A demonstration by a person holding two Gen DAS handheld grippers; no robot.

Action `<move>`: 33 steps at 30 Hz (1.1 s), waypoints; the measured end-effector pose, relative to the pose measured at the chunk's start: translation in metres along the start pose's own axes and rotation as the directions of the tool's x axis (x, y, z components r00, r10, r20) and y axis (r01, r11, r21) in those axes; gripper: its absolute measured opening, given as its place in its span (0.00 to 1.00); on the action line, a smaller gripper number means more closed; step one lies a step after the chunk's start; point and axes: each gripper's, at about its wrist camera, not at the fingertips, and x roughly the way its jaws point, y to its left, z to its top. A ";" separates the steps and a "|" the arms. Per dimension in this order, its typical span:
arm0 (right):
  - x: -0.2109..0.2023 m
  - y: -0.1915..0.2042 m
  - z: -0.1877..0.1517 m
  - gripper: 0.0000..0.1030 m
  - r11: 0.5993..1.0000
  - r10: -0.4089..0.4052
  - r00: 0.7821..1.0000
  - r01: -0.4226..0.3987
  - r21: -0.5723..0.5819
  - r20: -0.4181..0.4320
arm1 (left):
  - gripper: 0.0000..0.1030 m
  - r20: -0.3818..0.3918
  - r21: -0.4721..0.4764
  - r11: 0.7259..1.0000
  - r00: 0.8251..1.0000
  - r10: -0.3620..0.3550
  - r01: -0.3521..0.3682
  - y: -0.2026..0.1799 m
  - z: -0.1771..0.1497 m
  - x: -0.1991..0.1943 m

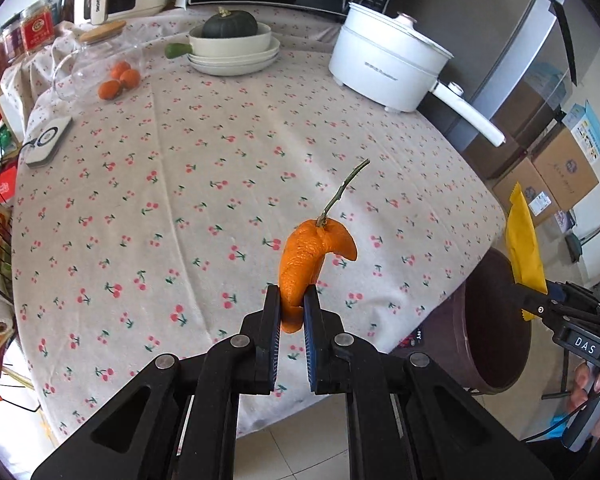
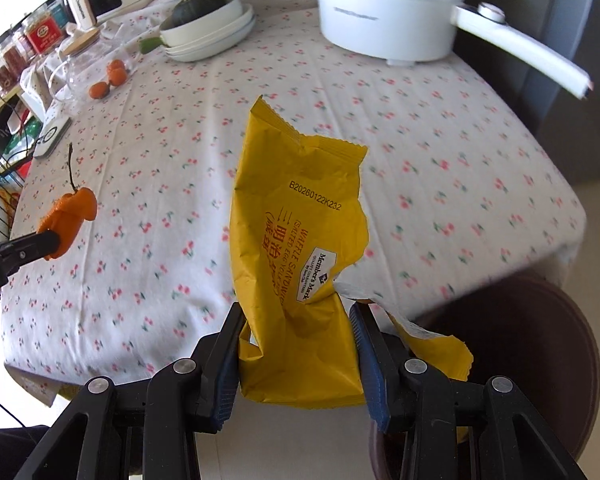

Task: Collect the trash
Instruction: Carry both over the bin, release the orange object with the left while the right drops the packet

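Orange and pitted, the mandarin peel (image 1: 300,268) with its twig is sitting pinched between the nearly closed fingers of the left gripper (image 1: 292,312), hanging over the near edge of the cherry-print tablecloth (image 1: 204,184). The right gripper (image 2: 296,344) is clamping the torn yellow snack wrapper (image 2: 296,232) just past the table's corner, above the dark brown round bin (image 1: 496,320) standing on the floor beside the table. The middle of the cloth is lying bare; the white electric pot (image 1: 384,64), stacked bowls (image 1: 236,50) and loose mandarins (image 1: 120,80) are keeping to the far edge.
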 end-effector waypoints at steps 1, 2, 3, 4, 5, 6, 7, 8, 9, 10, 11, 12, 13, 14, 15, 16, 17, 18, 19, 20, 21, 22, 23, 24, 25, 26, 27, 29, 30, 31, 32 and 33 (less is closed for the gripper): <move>-0.001 -0.005 -0.005 0.44 1.000 -0.002 1.000 0.002 0.012 -0.003 | 0.11 0.000 0.011 1.000 1.000 -0.006 0.006 -0.006 -0.003 0.002; -0.003 -0.010 -0.009 0.44 1.000 -0.002 1.000 0.002 0.023 -0.005 | 0.11 -0.003 0.022 1.000 1.000 -0.008 0.008 -0.013 -0.005 0.004; -0.006 -0.016 -0.012 0.44 0.999 0.004 1.000 -0.004 0.034 -0.004 | 0.11 -0.009 0.033 0.999 1.000 -0.011 0.012 -0.019 -0.006 0.007; -0.010 -0.022 -0.015 0.44 0.999 0.007 1.000 -0.007 0.042 0.004 | 0.11 -0.015 0.044 0.999 1.000 -0.017 0.018 -0.025 -0.006 0.010; -0.014 -0.028 -0.018 0.44 0.999 0.003 1.000 -0.004 0.048 0.013 | 0.11 -0.022 0.057 0.998 0.999 -0.023 0.024 -0.033 -0.007 0.013; -0.018 -0.034 -0.022 0.44 0.999 -0.006 1.000 0.005 0.052 0.022 | 0.11 -0.028 0.070 0.997 0.999 -0.028 0.030 -0.039 -0.007 0.016; -0.020 -0.040 -0.027 0.44 0.998 -0.015 1.000 0.014 0.057 0.026 | 0.11 -0.035 0.084 0.996 0.999 -0.036 0.038 -0.047 -0.008 0.020; -0.022 -0.047 -0.031 0.44 0.998 -0.024 0.999 0.022 0.064 0.027 | 0.11 -0.043 0.097 0.994 0.998 -0.045 0.049 -0.055 -0.008 0.023; -0.024 -0.055 -0.036 0.44 0.997 -0.033 0.999 0.031 0.074 0.026 | 0.11 -0.051 0.108 0.992 0.997 -0.055 0.060 -0.063 -0.009 0.027; -0.026 -0.065 -0.041 0.44 0.995 -0.045 0.999 0.043 0.086 0.022 | 0.11 -0.061 0.120 0.990 0.996 -0.066 0.073 -0.073 -0.009 0.031; -0.027 -0.074 -0.046 0.44 0.994 -0.058 0.998 0.056 0.098 0.019 | 0.11 -0.070 0.131 0.988 0.995 -0.075 0.084 -0.083 -0.010 0.035; -0.028 -0.083 -0.051 0.44 0.991 -0.071 0.997 0.069 0.113 0.015 | 0.11 -0.079 0.143 0.985 0.993 -0.083 0.094 -0.092 -0.010 0.039; -0.030 -0.092 -0.056 0.44 0.989 -0.080 0.997 0.078 0.128 0.011 | 0.11 -0.088 0.158 0.982 0.992 -0.092 0.105 -0.103 -0.012 0.043; -0.031 -0.101 -0.061 0.44 0.985 -0.089 0.996 0.087 0.147 0.006 | 0.11 -0.096 0.172 0.978 0.990 -0.101 0.116 -0.114 -0.013 0.047; -0.032 -0.110 -0.066 0.45 0.981 -0.097 0.995 0.095 0.167 0.001 | 0.11 -0.105 0.185 0.974 0.988 -0.110 0.128 -0.125 -0.016 0.051; -0.033 -0.120 -0.072 0.45 0.977 -0.104 0.995 0.103 0.188 -0.004 | 0.11 -0.116 0.197 0.970 0.986 -0.121 0.142 -0.137 -0.018 0.055; -0.035 -0.128 -0.078 0.45 0.973 -0.112 0.994 0.111 0.205 -0.008 | 0.11 -0.127 0.207 0.966 0.983 -0.134 0.158 -0.147 -0.021 0.058; -0.037 -0.136 -0.083 0.45 0.968 -0.120 0.993 0.120 0.219 -0.012 | 0.11 -0.137 0.217 0.961 0.980 -0.145 0.173 -0.157 -0.024 0.061; -0.039 -0.143 -0.088 0.45 0.964 -0.129 0.992 0.129 0.232 -0.016 | 0.11 -0.147 0.229 0.955 0.977 -0.157 0.188 -0.168 -0.026 0.065; -0.041 -0.150 -0.093 0.45 0.960 -0.137 0.990 0.137 0.244 -0.020 | 0.11 -0.155 0.241 0.949 0.973 -0.169 0.203 -0.177 -0.029 0.068; -0.042 -0.157 -0.097 0.45 0.956 -0.143 0.989 0.144 0.255 -0.024 | 0.11 -0.162 0.254 0.943 0.970 -0.179 0.216 -0.185 -0.033 0.071; -0.044 -0.162 -0.101 0.45 0.953 -0.147 0.989 0.149 0.264 -0.027 | 0.11 -0.167 0.266 0.936 0.968 -0.188 0.228 -0.194 -0.036 0.074; -0.045 -0.167 -0.105 0.45 0.950 -0.150 0.988 0.153 0.271 -0.030 | 0.11 -0.171 0.279 0.930 0.966 -0.196 0.238 -0.202 -0.039 0.077; -0.046 -0.171 -0.107 0.45 0.948 -0.153 0.988 0.156 0.278 -0.032 | 0.11 -0.175 0.289 0.925 0.963 -0.204 0.248 -0.208 -0.042 0.079; -0.048 -0.176 -0.110 0.45 0.945 -0.156 0.987 0.159 0.286 -0.034 | 0.11 -0.178 0.297 0.919 0.961 -0.213 0.259 -0.215 -0.044 0.081; -0.049 -0.179 -0.112 0.45 0.943 -0.156 0.987 0.160 0.292 -0.036 | 0.11 -0.180 0.305 0.913 0.958 -0.224 0.271 -0.221 -0.046 0.084; -0.050 -0.181 -0.114 0.45 0.941 -0.157 0.987 0.161 0.298 -0.037 | 0.12 -0.183 0.312 0.907 0.954 -0.236 0.284 -0.226 -0.047 0.085; -0.053 -0.187 -0.118 0.45 0.938 -0.158 0.987 0.161 0.307 -0.037 | 0.15 -0.190 0.321 0.893 0.945 -0.267 0.317 -0.234 -0.050 0.089; -0.053 -0.189 -0.119 0.46 0.937 -0.158 0.987 0.162 0.310 -0.037 | 0.27 -0.203 0.319 0.891 0.941 -0.270 0.324 -0.236 -0.050 0.091; -0.053 -0.191 -0.121 0.46 0.936 -0.160 0.986 0.164 0.312 -0.038 | 0.47 -0.213 0.312 0.893 0.940 -0.266 0.324 -0.237 -0.050 0.093; -0.054 -0.192 -0.122 0.46 0.935 -0.162 0.986 0.166 0.315 -0.039 | 0.56 -0.209 0.305 0.900 0.944 -0.257 0.312 -0.237 -0.050 0.094; -0.054 -0.193 -0.123 0.46 0.934 -0.163 0.986 0.167 0.317 -0.041 | 0.65 -0.198 0.303 0.905 0.948 -0.247 0.299 -0.235 -0.050 0.094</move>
